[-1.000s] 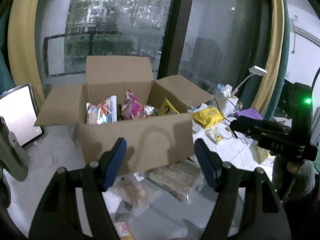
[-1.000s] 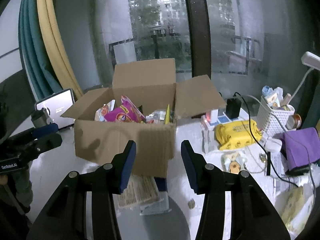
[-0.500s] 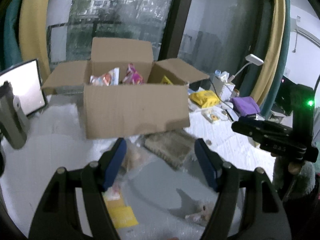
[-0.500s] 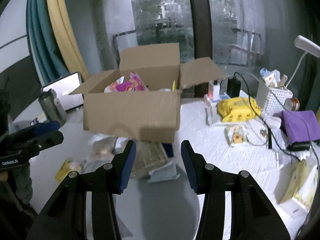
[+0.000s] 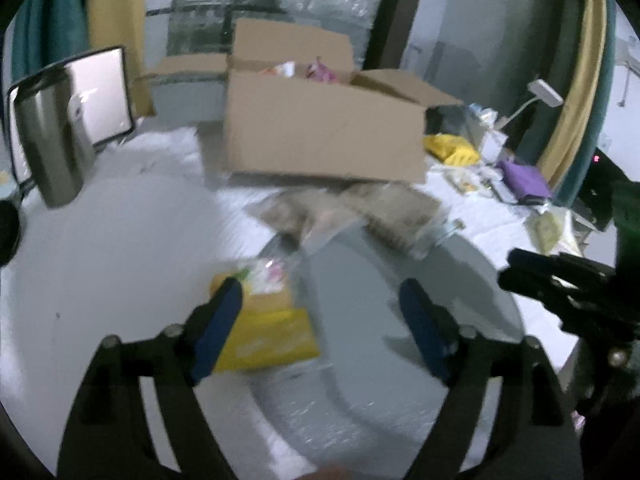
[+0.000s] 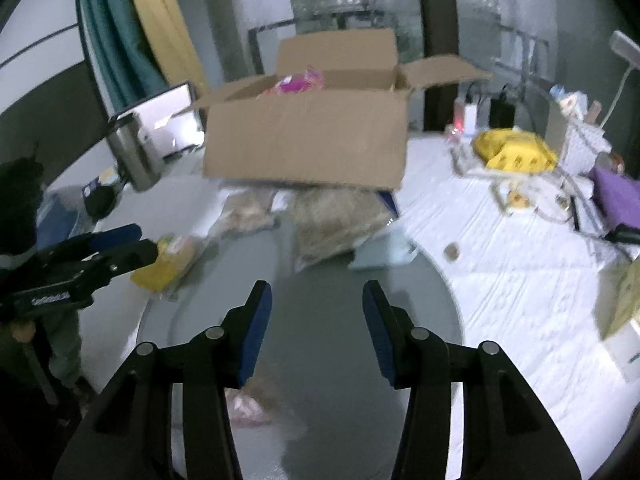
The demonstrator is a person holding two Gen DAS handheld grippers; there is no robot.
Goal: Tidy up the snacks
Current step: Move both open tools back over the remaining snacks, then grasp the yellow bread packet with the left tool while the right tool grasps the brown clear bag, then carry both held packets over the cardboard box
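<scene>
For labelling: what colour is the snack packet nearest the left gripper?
Yellow snack packet, clearest in the left wrist view.

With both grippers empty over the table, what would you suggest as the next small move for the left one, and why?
Probably ease the left gripper down onto the yellow snack packet lying just in front of its left finger. Its jaws are opening with nothing between them, the packet is the nearest loose snack, and the open brown cardboard box behind already holds other packets.

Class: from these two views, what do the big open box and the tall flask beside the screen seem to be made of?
Box: cardboard, matte brown, with folded flaps. Flask: probably brushed steel, a grey sheen with soft streaks of light; blur leaves that open.
</scene>
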